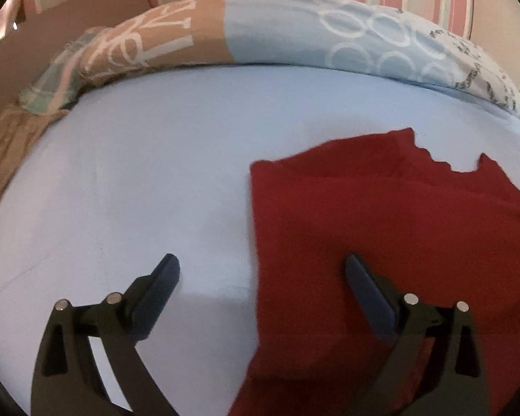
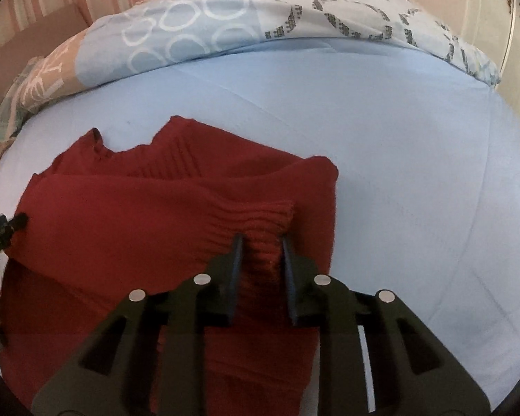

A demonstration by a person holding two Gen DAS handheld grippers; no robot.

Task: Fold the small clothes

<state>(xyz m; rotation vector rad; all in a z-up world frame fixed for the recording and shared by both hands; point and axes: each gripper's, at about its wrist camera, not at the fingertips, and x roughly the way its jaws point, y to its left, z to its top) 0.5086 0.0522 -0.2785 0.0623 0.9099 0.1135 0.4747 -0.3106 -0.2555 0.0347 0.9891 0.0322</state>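
While the left gripper (image 1: 261,267) hovers with jaws wide apart astride the left edge of the red knit sweater (image 1: 381,215), the right gripper (image 2: 260,248) has its jaws clamped on the ribbed cuff (image 2: 260,218). Mid-fold, seemingly; next, lay the sleeve across. The sweater lies rumpled on the blue bed sheet (image 2: 398,159).
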